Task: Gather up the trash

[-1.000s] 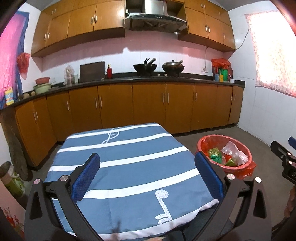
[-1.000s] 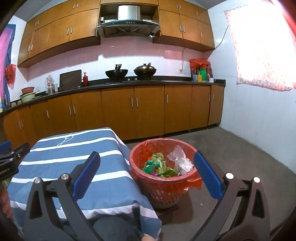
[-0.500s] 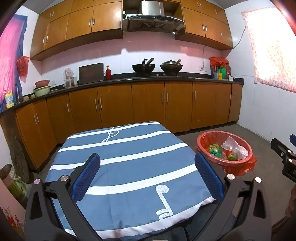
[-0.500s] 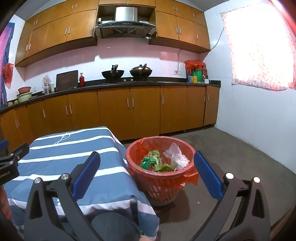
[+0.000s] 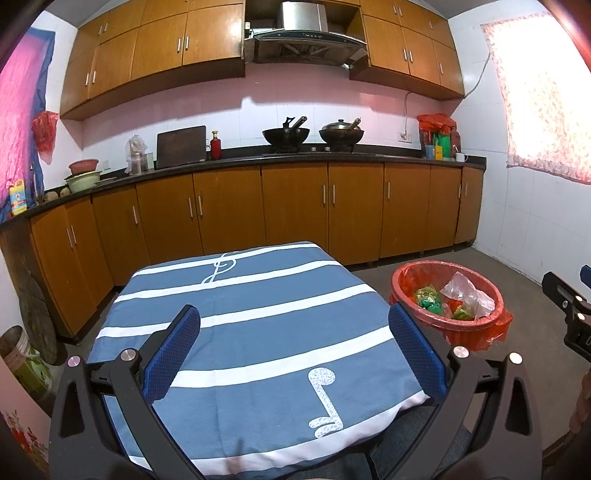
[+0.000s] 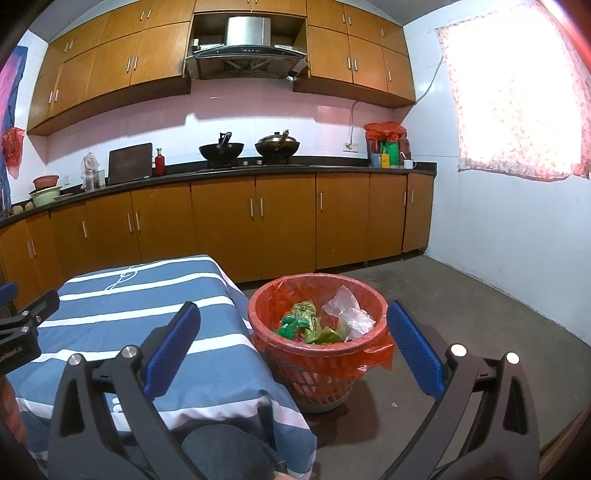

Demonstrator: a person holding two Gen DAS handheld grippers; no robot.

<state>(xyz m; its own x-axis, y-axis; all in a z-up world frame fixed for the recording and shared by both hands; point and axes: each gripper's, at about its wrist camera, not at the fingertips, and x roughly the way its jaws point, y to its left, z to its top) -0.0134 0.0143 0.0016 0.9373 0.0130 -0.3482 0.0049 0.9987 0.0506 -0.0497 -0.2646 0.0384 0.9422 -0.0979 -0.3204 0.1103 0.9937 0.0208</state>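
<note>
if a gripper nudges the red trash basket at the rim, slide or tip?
Probably slides: the trash basket looks like light openwork plastic holding only wrappers and a clear bag. It narrows toward its base, so a high push might tip it. The loose liner would likely just crumple.

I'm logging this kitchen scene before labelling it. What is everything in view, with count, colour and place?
table: one, blue-and-white striped cloth, directly ahead.
bin: one, red basket with red liner, on the floor right of the table.
trash: several pieces, green and clear plastic, inside the bin.
woks: two, black, on the stove.
hood: one, steel, above the stove.
cabinets: brown, under and above the counter.
bottle: one, red, on the counter.
basins: stacked, red on green, counter's left end.
curtain: one, floral, on the right wall.
left gripper: open, empty, above the table.
right gripper: open, empty, facing the bin.
</note>
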